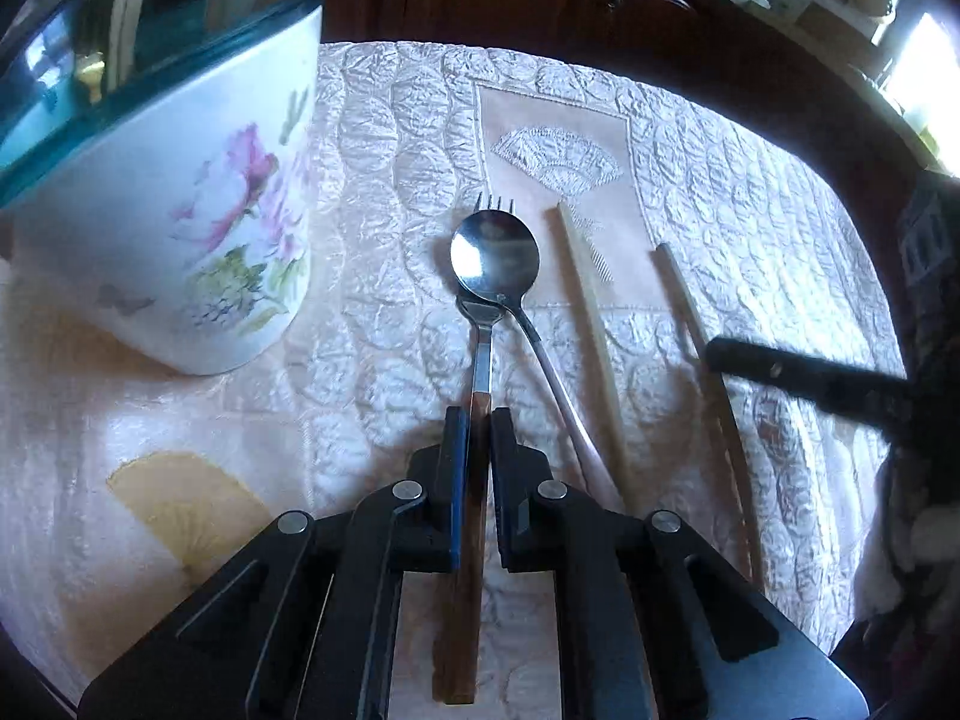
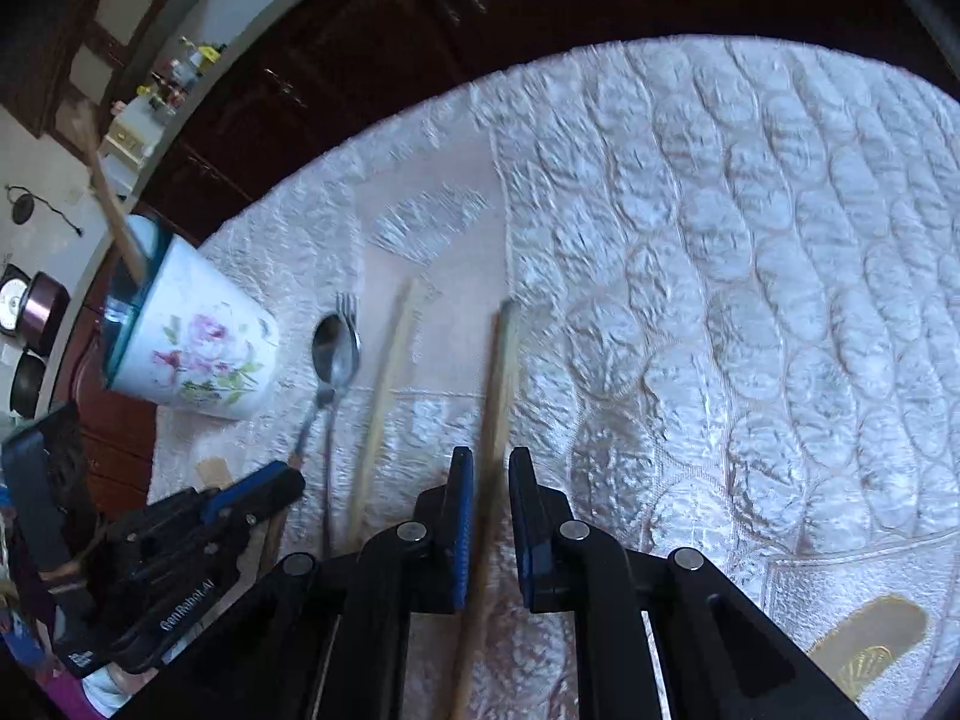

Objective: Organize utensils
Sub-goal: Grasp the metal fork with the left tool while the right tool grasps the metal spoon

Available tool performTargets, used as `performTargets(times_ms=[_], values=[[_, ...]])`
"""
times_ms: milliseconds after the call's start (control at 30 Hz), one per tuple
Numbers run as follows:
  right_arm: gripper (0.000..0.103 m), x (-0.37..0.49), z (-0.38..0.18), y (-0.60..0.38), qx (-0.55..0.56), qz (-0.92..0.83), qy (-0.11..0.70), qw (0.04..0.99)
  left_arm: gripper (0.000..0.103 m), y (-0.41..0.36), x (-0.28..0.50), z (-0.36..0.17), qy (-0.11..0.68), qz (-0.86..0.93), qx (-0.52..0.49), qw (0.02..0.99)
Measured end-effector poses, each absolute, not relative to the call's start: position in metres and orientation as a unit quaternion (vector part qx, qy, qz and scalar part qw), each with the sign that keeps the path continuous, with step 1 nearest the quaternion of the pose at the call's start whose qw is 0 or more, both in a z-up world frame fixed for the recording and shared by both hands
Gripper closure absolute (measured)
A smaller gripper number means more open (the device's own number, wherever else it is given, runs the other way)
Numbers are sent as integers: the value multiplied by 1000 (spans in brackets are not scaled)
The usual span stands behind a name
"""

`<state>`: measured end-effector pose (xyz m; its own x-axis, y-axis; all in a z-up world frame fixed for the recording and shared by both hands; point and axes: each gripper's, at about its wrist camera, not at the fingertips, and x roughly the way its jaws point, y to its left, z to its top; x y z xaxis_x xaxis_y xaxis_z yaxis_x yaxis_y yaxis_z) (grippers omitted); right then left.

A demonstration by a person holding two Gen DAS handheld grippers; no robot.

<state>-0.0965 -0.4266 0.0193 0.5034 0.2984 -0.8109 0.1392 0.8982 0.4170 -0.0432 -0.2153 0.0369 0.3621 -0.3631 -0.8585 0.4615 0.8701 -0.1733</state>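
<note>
Fork [image 1: 478, 354]: left of the spoon [image 1: 495, 258], tines under its bowl, on the cloth [image 1: 750, 192].
Left view: left gripper [image 1: 478, 420] clenched on the fork's wooden handle.
Right view: right gripper [image 2: 491, 462] nearly closed around a chopstick [image 2: 501, 396] right of the spoon; contact unclear.
Cup [image 2: 198, 354]: left of the spoon.

White ceramic pot [image 1: 198, 228] with a teal rim, painted with pink roses and green leaves. Pale quilted tablecloth [image 1: 720, 192] in a scale pattern with a golden fan motif. Silver steel spoon [image 1: 495, 255]; brown wooden-handled fork [image 1: 474, 432]; cream bamboo chopsticks [image 1: 591, 324].
</note>
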Motion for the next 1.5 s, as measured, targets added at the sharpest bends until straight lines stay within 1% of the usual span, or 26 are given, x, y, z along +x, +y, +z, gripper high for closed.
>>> performTargets(times_ms=[233,333,433,500,533,633,767,867,900,967,1000,1033,1100,1167,1200,1333,1500], values=[[92,-90,44,-391,194,108,487,845,97,-171,-88,57,460,-215,91,857],[90,-84,42,-360,173,147,497,837,97,-143,-103,61,460,-197,90,861],[84,-83,32,-324,139,177,511,829,97,-114,-116,58,477,-179,67,858],[75,-85,27,-304,105,195,520,825,97,-99,-123,56,483,-165,55,858],[73,-85,23,-290,78,205,527,821,97,-90,-127,55,486,-158,47,858],[73,-84,11,-273,10,172,543,822,97,-77,-132,53,492,-145,26,858],[73,-95,8,-277,37,158,559,813,97,-67,-134,50,504,-144,-1,852],[73,-110,11,-269,93,226,579,778,97,-71,-134,45,523,-171,-30,834],[73,-115,13,-265,98,240,578,774,94,-73,-133,45,525,-179,-36,831],[73,-120,15,-262,91,239,574,778,93,-73,-131,50,522,-187,-40,831],[73,-119,16,-265,93,235,570,782,90,-70,-130,54,517,-188,-41,834],[73,-117,15,-268,100,232,566,784,86,-67,-127,57,511,-186,-43,838],[72,-111,17,-287,112,213,555,796,82,-60,-120,64,503,-185,-45,843],[72,-104,21,-302,123,208,538,808,80,-58,-106,68,493,-198,-49,846],[72,-97,19,-308,129,207,530,812,77,-59,-100,68,490,-208,-49,845],[72,-76,20,-308,119,243,514,814,76,-64,-65,57,497,-242,-36,832],[72,-57,12,-300,106,267,517,806,76,-66,-42,50,502,-278,3,819]])
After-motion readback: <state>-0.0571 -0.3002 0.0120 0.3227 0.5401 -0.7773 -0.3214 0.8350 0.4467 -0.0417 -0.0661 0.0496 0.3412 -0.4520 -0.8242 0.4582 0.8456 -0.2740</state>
